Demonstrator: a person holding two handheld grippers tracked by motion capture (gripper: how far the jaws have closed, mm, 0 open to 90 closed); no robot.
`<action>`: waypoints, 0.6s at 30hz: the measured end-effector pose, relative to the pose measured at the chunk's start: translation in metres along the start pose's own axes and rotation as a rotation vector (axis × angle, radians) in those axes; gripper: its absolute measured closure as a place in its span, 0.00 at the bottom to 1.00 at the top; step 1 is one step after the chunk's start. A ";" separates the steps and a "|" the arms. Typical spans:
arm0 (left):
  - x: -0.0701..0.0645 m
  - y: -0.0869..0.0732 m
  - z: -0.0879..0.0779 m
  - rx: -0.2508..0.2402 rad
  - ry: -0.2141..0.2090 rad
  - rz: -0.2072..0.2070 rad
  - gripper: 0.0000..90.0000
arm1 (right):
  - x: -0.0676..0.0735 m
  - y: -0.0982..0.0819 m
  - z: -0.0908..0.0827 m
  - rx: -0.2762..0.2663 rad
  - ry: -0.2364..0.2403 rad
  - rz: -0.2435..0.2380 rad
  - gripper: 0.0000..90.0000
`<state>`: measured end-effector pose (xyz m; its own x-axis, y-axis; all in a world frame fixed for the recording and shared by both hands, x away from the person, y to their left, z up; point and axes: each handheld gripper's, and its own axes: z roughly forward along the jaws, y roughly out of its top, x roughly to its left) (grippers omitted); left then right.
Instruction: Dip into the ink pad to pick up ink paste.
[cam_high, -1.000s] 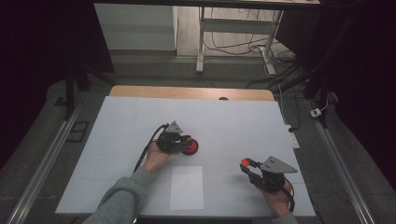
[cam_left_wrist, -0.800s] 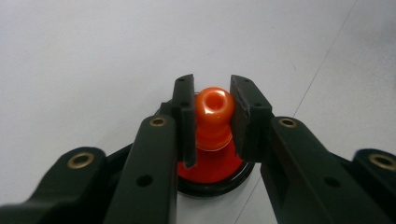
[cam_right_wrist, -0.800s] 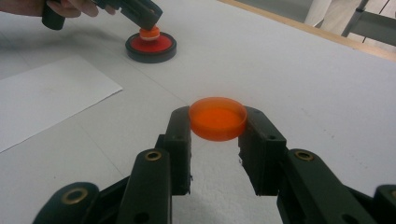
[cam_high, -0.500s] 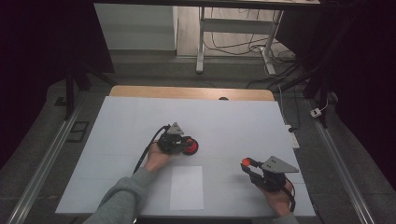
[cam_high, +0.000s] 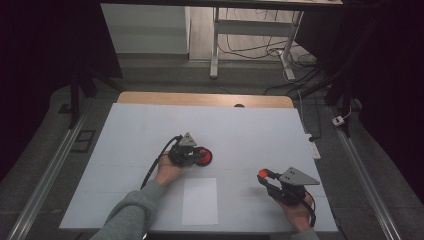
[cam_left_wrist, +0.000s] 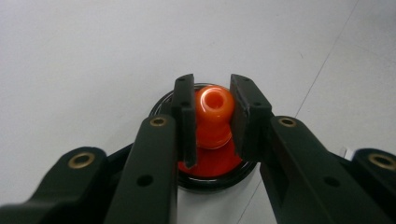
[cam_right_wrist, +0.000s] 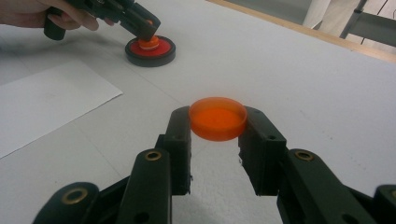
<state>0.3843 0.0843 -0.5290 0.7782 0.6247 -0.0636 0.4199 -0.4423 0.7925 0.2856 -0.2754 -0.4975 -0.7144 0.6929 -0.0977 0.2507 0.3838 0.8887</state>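
Movement since the earlier frames: none. Left gripper (cam_left_wrist: 212, 123) remains clamped on the orange knob (cam_left_wrist: 213, 103) between its jaws, over the black base (cam_left_wrist: 215, 179). Right gripper (cam_right_wrist: 215, 140) remains clamped on the orange disc (cam_right_wrist: 217, 117) at its tips. Work appears paused mid-assembly.

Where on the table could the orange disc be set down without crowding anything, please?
Bare room lies between the orange disc and the black base, and across the far table toward its wooden edge. It is crowded around the base under the left hand-held gripper; the paper sheet fills the near middle.
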 end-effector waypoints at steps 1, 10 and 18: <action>-0.001 0.000 0.000 -0.003 0.003 0.003 0.81 | 0.000 0.000 0.000 0.001 0.000 -0.003 0.72; -0.002 -0.002 0.000 -0.012 0.010 0.006 0.81 | 0.000 0.000 0.000 0.000 -0.006 0.004 0.72; -0.004 -0.003 0.000 -0.018 0.026 0.006 0.81 | -0.001 0.000 -0.002 -0.002 -0.006 0.003 0.72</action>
<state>0.3800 0.0828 -0.5314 0.7682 0.6388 -0.0427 0.4062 -0.4348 0.8037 0.2849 -0.2776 -0.4967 -0.7099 0.6975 -0.0977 0.2516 0.3807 0.8898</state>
